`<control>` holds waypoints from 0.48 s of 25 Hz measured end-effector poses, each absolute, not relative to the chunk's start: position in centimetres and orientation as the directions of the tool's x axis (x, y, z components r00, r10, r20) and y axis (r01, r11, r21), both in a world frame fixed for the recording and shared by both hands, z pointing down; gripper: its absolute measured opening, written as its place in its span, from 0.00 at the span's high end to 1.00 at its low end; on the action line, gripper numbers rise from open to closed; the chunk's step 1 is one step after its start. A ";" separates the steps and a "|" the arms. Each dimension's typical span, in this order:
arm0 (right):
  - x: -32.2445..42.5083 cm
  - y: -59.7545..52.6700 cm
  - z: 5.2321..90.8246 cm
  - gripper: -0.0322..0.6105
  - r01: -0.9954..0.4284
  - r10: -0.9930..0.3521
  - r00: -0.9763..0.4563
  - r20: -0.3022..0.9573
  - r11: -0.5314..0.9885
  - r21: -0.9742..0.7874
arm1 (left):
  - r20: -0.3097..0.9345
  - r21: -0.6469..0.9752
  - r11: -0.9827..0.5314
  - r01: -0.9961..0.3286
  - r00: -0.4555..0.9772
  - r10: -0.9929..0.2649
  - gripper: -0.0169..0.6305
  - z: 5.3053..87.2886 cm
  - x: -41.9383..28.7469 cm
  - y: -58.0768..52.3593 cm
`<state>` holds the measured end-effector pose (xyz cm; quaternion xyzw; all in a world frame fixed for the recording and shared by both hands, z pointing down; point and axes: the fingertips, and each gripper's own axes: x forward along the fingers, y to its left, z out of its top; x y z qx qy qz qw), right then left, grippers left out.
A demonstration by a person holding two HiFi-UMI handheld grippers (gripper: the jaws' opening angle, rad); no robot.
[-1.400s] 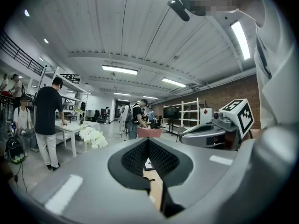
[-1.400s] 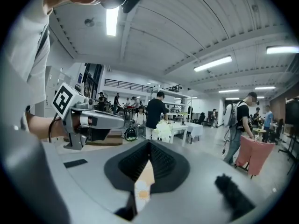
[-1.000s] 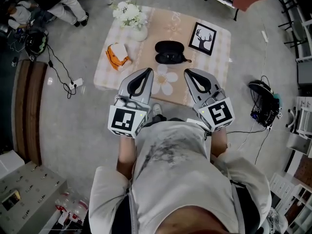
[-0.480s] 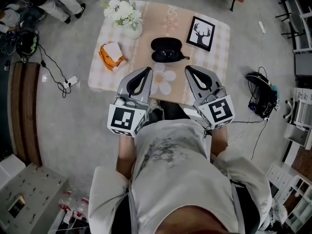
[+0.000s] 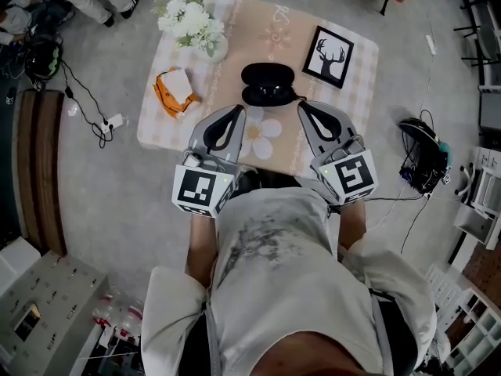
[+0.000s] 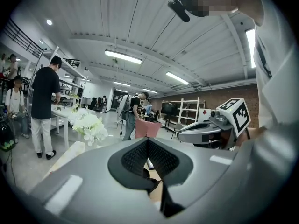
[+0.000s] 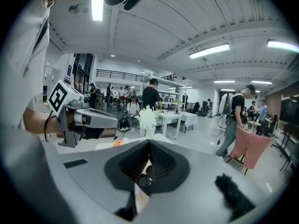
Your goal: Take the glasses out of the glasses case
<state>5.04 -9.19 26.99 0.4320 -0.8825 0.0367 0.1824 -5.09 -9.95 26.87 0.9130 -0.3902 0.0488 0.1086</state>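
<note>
1. Both grippers are pressed together with nothing between the jaws. In its own view, the left gripper (image 6: 147, 141) shows ribbed pads meeting at the tip, and the right gripper (image 7: 149, 144) shows the same.
2. From the head view, we hold them side by side over the near edge of the desk (image 5: 250, 45), with the left gripper (image 5: 237, 110) and the right gripper (image 5: 304, 106) both pointing forward.
3. The glasses case (image 5: 268, 75) lies on the desk just beyond and between the two tips. It looks open, and the glasses (image 5: 270, 93) appear to rest in its nearer half.
4. We judge the task not yet begun, as neither gripper touches the case.
5. Risks from here:
   - Reaching in with the jaws together would push the light case across the cloth instead of grasping anything.
   - Pinching a lens instead of the frame could scratch it or let it slip.
   - Lifting the glasses without the other gripper bracing the case could drag the case up with them.
   - A wide sweep could knock the framed deer picture (image 5: 329, 56) or the vase of white flowers (image 5: 192, 23), which stand near on either side.
</note>
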 end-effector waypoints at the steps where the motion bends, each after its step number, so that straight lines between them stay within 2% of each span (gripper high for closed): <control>1: 5.3 -9.5 27.2 0.92 -0.775 -0.746 -0.561 0.358 0.626 0.091 | 0.178 0.164 -0.670 -0.724 0.690 -0.702 0.96 27.1 -4.9 -10.3; 12: 7.0 -13.2 30.5 0.92 -0.750 -0.712 -0.574 0.406 0.655 0.088 | 0.226 0.199 -0.651 -0.732 0.681 -0.696 0.96 30.4 -2.8 -13.0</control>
